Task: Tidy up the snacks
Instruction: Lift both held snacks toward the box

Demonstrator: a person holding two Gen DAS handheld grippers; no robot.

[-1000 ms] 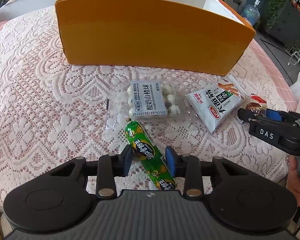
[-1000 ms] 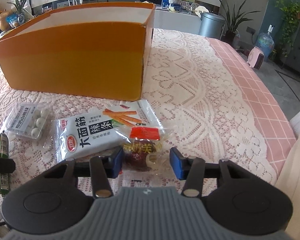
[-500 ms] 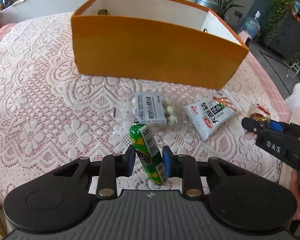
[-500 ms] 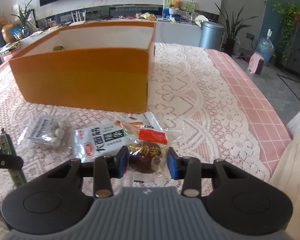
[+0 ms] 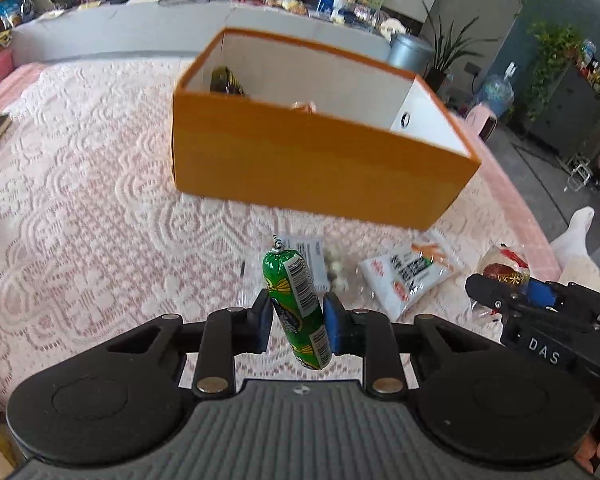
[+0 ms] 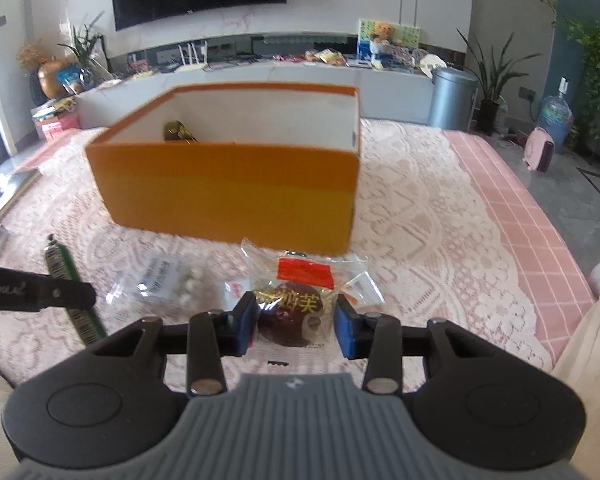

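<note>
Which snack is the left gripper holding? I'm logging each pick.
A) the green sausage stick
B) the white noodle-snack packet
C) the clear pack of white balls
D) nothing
A: the left gripper has its blue pads clamped on the green sausage stick, which hangs clear of the lace tablecloth.

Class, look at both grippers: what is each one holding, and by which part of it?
The left gripper grips the green sausage stick around its middle. The right gripper holds the clear-wrapped brown cake by its two sides.
</note>
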